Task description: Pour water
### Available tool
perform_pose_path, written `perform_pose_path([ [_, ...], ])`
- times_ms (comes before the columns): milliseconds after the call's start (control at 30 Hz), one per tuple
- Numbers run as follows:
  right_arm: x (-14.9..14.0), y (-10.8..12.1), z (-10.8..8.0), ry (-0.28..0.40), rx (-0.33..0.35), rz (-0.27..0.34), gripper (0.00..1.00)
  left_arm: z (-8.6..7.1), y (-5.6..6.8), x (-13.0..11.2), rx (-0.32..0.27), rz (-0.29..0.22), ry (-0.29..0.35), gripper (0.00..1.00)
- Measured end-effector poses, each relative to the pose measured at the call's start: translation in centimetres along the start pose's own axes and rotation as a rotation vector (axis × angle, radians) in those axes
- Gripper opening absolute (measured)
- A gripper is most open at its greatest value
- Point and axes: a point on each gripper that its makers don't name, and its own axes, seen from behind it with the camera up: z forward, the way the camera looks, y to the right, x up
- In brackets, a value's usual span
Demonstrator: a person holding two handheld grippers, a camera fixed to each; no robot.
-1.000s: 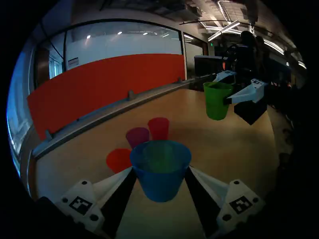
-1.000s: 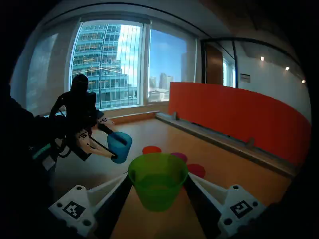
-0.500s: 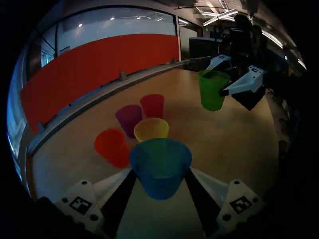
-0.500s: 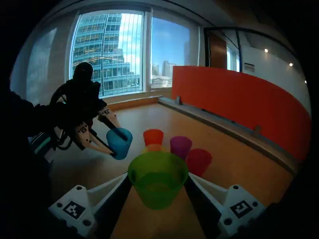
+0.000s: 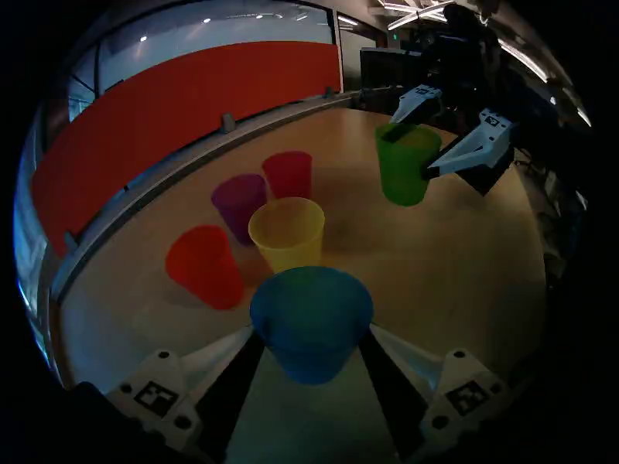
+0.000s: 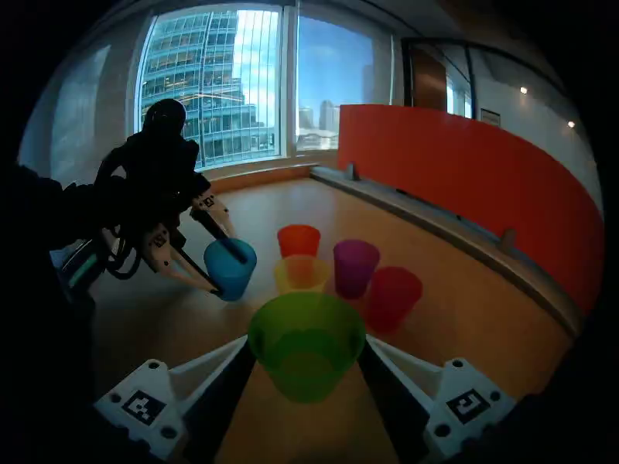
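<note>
Your left gripper [image 5: 312, 332] has its jaws closed around the blue cup [image 5: 312, 321], one finger pressing each side of the wall a little below the rim, and the cup is upright and lifted above the wooden table [image 5: 449, 263]. Your right gripper [image 6: 307, 344] holds the green cup [image 6: 306, 348] the same way, upright and in the air, well apart from the blue one. Between them, four cups stand in a tight cluster on the table: the yellow cup [image 5: 287, 232], the purple cup [image 5: 240, 203], the red cup [image 5: 288, 173] and the orange cup [image 5: 203, 267]. These look like thin, translucent plastic tumblers. Expect them to be very light, smooth and a little springy, so a hard squeeze will probably push the wall out of round, while a loose grip could let the tapered side slip down. The grip just under the rim, where the cup is widest and stiffest, looks like the right one, so keep it. A darker band low inside the green cup suggests some water, which would make it bottom-heavy and likely to slosh. I cannot tell whether the blue cup holds anything. Tip slowly, because the standing cups are light and a nudge could knock them over.
</note>
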Motion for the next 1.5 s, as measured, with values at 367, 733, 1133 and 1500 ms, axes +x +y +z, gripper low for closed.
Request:
perform_pose_path([
  [367,-1.4,0.1,0.8,-0.024,-0.001,0.007,0.9,0.9,0.2,-0.9,-0.011,-0.013,-0.006,0.82],
  [733,-2.6,0.0,1.5,-0.044,-0.003,0.005,0.9,0.7,0.2,-1.3,-0.011,-0.028,0.006,0.82],
  [1133,-4.6,0.1,2.3,-0.073,-0.009,0.015,0.9,0.9,0.3,-2.6,-0.02,-0.043,-0.015,0.82],
  [1500,-5.5,-0.1,3.0,-0.085,-0.008,0.017,0.9,0.7,0.5,-3.0,-0.026,-0.034,-0.024,0.82],
])
